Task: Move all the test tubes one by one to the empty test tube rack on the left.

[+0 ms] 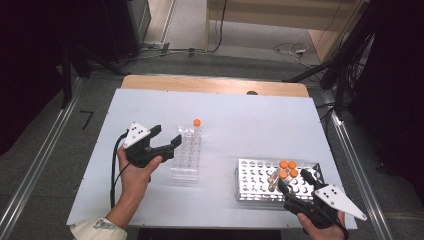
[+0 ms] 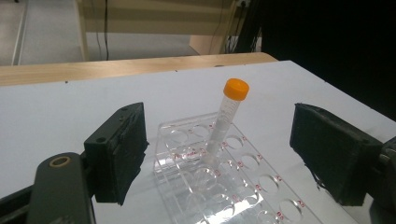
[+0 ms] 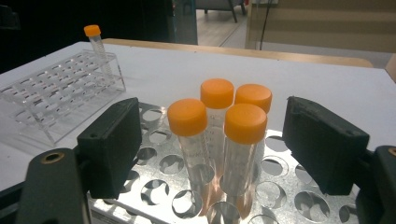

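Resting near the table's [image 1: 225, 107] left edge, the left gripper [image 1: 167, 140] gapes beside the clear rack [image 1: 186, 152], with 1 orange-capped tube [image 2: 225, 119] between its wide jaws. Near the front right corner, the right gripper [image 3: 210, 149] stands wide around 4 orange-capped tubes [image 3: 219, 121] in the metal rack [image 1: 260, 180], gripping none.

The white table [image 1: 240, 107] is evenly and softly lit from above, while the room along the left and right edges of the high view falls into near black. Shadows under the clear rack [image 1: 186, 152] and the metal rack [image 1: 260, 181] are faint and short. In the right gripper view the metal rack [image 3: 187, 196] throws bright glare near the bottom edge, and the orange caps [image 3: 217, 92] are sharp. All three pictures are slightly soft and grainy; the near black jaws look a little blurred.
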`<move>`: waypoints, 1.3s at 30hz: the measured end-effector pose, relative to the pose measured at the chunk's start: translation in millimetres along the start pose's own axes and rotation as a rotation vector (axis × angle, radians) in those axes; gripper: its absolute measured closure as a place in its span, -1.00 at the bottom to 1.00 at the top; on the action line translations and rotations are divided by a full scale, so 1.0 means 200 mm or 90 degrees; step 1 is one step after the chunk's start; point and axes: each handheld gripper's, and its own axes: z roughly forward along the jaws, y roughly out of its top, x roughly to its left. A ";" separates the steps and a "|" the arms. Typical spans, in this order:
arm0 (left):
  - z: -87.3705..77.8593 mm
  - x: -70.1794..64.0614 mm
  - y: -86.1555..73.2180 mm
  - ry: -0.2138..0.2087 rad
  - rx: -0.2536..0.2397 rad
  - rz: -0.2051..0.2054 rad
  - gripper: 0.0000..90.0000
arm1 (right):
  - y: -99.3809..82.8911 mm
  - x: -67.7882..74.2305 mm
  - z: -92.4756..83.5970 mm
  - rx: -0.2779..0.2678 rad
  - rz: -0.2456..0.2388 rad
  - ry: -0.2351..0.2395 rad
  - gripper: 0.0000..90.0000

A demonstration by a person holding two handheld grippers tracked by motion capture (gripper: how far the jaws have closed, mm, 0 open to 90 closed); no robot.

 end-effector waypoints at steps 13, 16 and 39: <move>0.00 0.00 0.00 -0.001 0.001 -0.002 -0.57 | -0.04 -0.05 -0.03 0.003 0.013 -0.024 -0.22; 0.00 0.00 0.00 -0.002 0.001 -0.002 -0.57 | -0.05 -0.06 -0.02 0.015 0.013 -0.029 -0.02; 0.00 -0.01 0.00 -0.006 0.001 -0.003 -0.56 | -0.12 -0.06 0.08 0.062 0.000 -0.046 0.34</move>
